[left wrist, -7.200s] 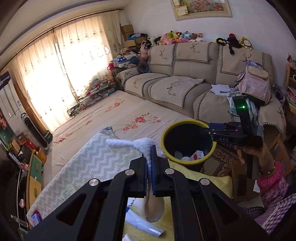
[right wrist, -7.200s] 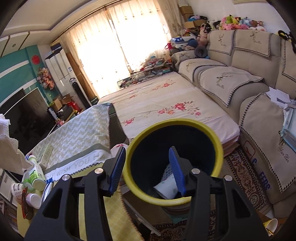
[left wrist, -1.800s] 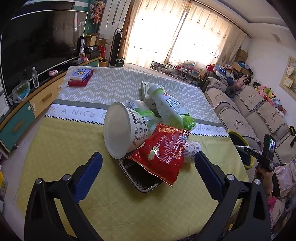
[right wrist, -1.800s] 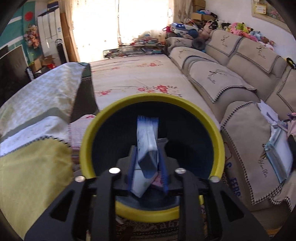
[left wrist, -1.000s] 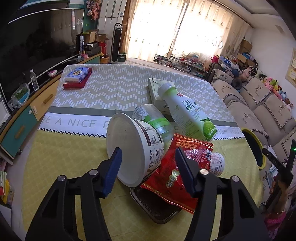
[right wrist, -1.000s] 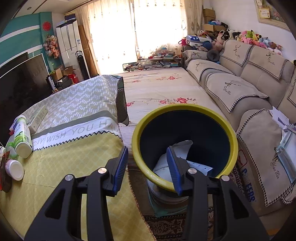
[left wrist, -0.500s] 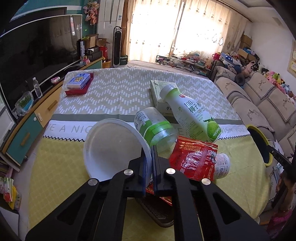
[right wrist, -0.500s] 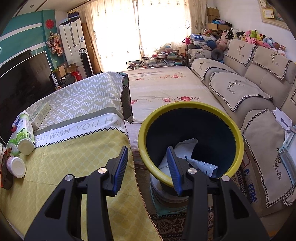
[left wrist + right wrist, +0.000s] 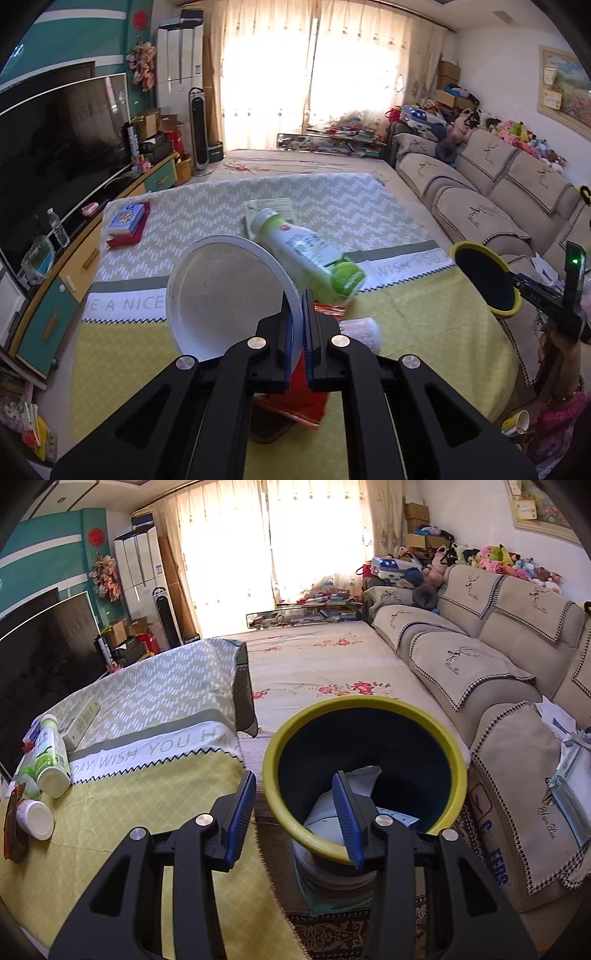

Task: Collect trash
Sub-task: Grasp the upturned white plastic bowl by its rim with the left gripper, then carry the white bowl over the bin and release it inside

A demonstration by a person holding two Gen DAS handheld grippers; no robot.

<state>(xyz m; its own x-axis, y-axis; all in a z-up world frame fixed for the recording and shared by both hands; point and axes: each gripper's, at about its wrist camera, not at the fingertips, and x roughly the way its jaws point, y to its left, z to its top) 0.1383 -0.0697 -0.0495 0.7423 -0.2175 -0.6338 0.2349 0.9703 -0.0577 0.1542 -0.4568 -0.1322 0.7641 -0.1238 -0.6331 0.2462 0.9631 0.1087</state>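
- Over the yellow-and-grey tablecloth (image 9: 424, 317), the left gripper (image 9: 298, 332) pinches the rim of the white round paper bowl (image 9: 221, 295); a second ago its jaws stood apart around that bowl on the cloth, and now the bowl hangs lifted, mouth toward the camera
- One white-and-green plastic bottle (image 9: 306, 254) lies behind the bowl, one red snack bag (image 9: 303, 398) and one small white cup (image 9: 360, 330) below it
- The right gripper (image 9: 295, 812) stands spread and empty, as before, in front of the one yellow-rimmed dark bin (image 9: 369, 705), which holds crumpled paper (image 9: 351, 794)
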